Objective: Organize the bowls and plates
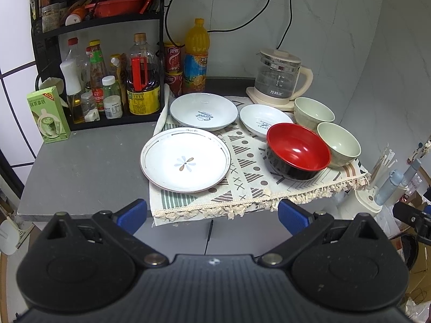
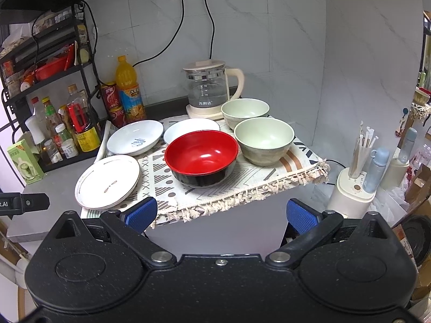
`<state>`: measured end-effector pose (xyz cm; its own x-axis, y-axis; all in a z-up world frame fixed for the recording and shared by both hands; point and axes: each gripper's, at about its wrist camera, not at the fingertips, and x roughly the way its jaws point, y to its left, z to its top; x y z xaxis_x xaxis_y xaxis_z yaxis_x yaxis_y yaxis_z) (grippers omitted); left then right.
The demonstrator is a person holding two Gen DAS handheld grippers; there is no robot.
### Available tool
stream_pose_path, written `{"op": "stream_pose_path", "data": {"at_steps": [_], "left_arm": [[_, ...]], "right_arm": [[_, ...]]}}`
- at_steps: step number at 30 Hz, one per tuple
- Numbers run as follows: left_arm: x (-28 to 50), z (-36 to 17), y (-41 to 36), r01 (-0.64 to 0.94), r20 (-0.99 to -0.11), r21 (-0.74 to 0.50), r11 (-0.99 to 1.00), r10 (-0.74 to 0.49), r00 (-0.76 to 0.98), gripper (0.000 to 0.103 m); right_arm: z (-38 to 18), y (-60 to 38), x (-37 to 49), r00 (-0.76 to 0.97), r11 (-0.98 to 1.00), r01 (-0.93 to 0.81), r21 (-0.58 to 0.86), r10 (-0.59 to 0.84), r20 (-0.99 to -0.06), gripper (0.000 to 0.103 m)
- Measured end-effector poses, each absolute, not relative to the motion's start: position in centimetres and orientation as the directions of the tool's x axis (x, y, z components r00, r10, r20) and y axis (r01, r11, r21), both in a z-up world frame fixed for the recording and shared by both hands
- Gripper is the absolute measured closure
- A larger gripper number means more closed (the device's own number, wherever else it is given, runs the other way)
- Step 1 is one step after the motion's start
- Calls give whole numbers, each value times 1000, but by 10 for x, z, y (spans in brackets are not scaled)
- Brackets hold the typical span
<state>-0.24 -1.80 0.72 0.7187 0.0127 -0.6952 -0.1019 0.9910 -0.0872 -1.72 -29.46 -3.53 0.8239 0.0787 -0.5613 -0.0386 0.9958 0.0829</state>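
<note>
A grey countertop [image 1: 89, 161] carries a patterned fringed cloth [image 1: 250, 180], a black bottle rack [image 1: 113, 119], a green carton [image 1: 48, 114], an orange juice bottle [image 1: 196, 59] and a glass kettle [image 1: 278, 76].

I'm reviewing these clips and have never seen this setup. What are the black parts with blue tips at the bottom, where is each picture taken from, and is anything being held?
No robot is involved: a person holds a two-finger gripper in each hand, and each picture comes from a fisheye camera on one gripper looking along its fingers. The left gripper and right gripper are both open and hold nothing.

Ahead, a patterned cloth covers part of a grey counter. On it sit a flower-pattern plate, two white shallow dishes, a red-and-black bowl and two pale green bowls. Behind stand a glass kettle and a rack of bottles.
</note>
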Motion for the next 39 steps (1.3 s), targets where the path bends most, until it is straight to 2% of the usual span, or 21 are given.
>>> {"op": "stream_pose_path", "data": {"at_steps": [15, 39], "left_arm": [[24, -4, -24, -135, -717, -93, 987, 28, 696, 1], [132, -16, -49, -121, -749, -86, 989, 16, 663, 1]], "right_arm": [[-44, -310, 3, 812, 991, -50, 124, 112, -572, 0], [-52, -325, 93, 784, 989, -66, 133, 134, -607, 0]]}}
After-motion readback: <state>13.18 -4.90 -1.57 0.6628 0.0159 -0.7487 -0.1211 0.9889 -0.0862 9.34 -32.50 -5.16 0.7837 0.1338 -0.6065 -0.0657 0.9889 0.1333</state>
